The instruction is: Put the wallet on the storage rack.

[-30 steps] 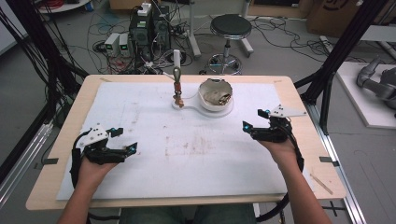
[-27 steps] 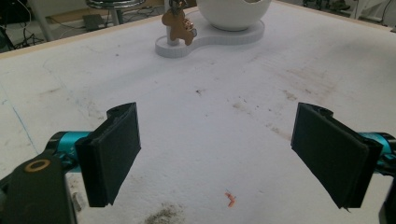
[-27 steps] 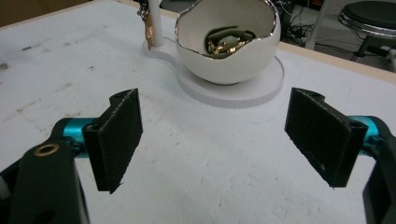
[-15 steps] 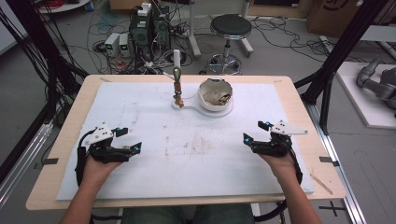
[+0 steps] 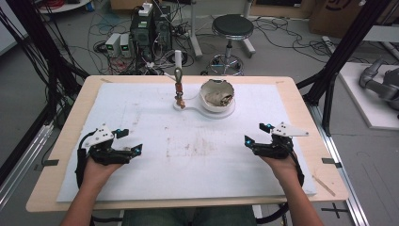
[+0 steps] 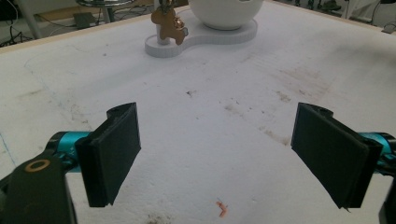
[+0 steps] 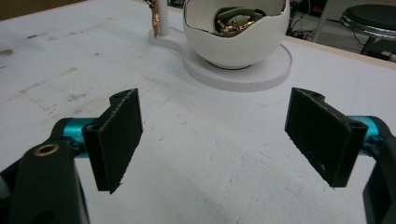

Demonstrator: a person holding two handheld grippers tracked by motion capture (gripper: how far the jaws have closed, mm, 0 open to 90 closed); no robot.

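We see the table (image 5: 56, 155) first, its wooden top covered almost edge to edge by a white, lightly stained sheet (image 5: 197, 155). At the far middle of that sheet lies a white stand base (image 5: 207, 109), a flat keyhole-shaped plate whose long axis runs left to right across the table: the wide round end is to the right, the narrow end points left. On the round end sits a white cracked-egg bowl (image 5: 216, 96), its jagged rim opening upward, with small gold and greenish pieces (image 7: 233, 21) lying inside. On the narrow left end a slim post (image 5: 178, 75) stands upright, and a small gold reindeer charm (image 6: 167, 25) hangs beside it, just above the base.

Nearer us, well apart from the stand, are the two tools. Our left tool (image 5: 127, 140) hovers over the near left part of the sheet, pointing right and slightly far; its jaws stand wide apart with only bare sheet between them. Our right tool (image 5: 256, 134) is over the near right part, pointing left and far toward the stand; its jaws are likewise spread wide and hold nothing. In the left gripper view a tiny orange scrap (image 6: 222, 208) lies on the sheet between the jaws.
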